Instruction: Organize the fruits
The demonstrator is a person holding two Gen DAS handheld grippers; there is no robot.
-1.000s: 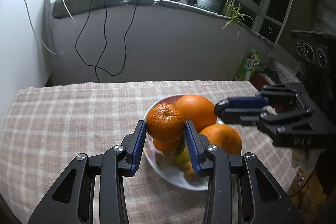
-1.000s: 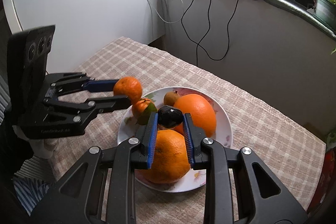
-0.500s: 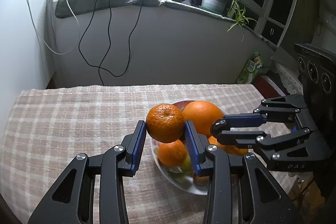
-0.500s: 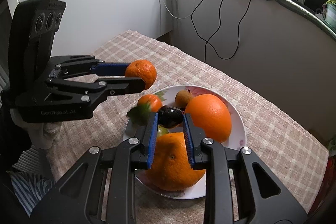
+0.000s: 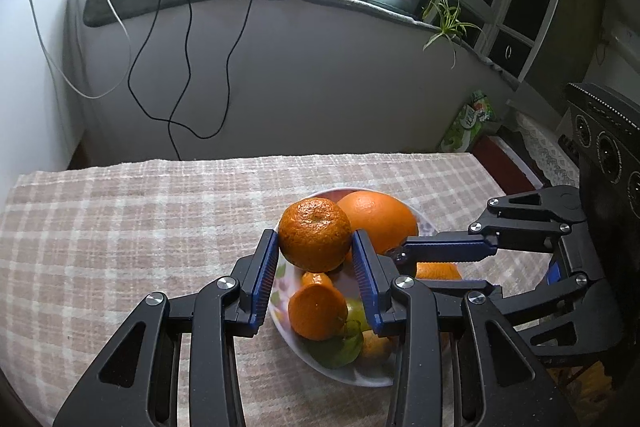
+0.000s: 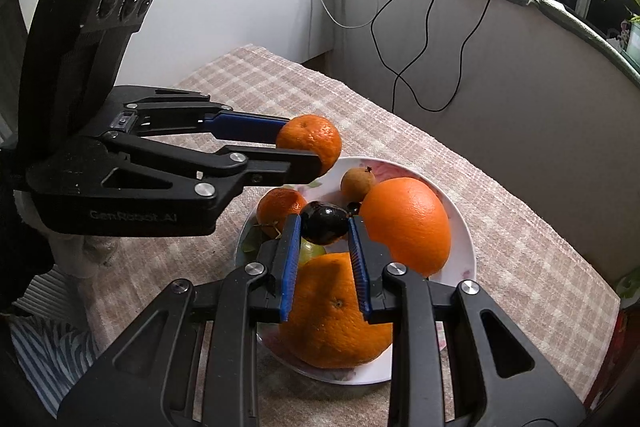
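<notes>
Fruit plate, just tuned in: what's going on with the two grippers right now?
Both grippers are loaded. The left gripper is shut on a mandarin, held above the near edge of the plate. The right gripper is shut on a small dark fruit over the plate. Two big oranges, another mandarin and a small brown fruit lie on the plate.

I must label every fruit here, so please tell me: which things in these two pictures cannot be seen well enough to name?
- Dark fruit, right wrist view: held in the right gripper; too dark to tell its kind.
- Green fruit, right wrist view: mostly hidden behind the gripper's fingers.
- Plate contents, left wrist view: the left gripper and its mandarin cover the middle.
- Front orange, left wrist view: only a strip shows behind the right gripper.
</notes>
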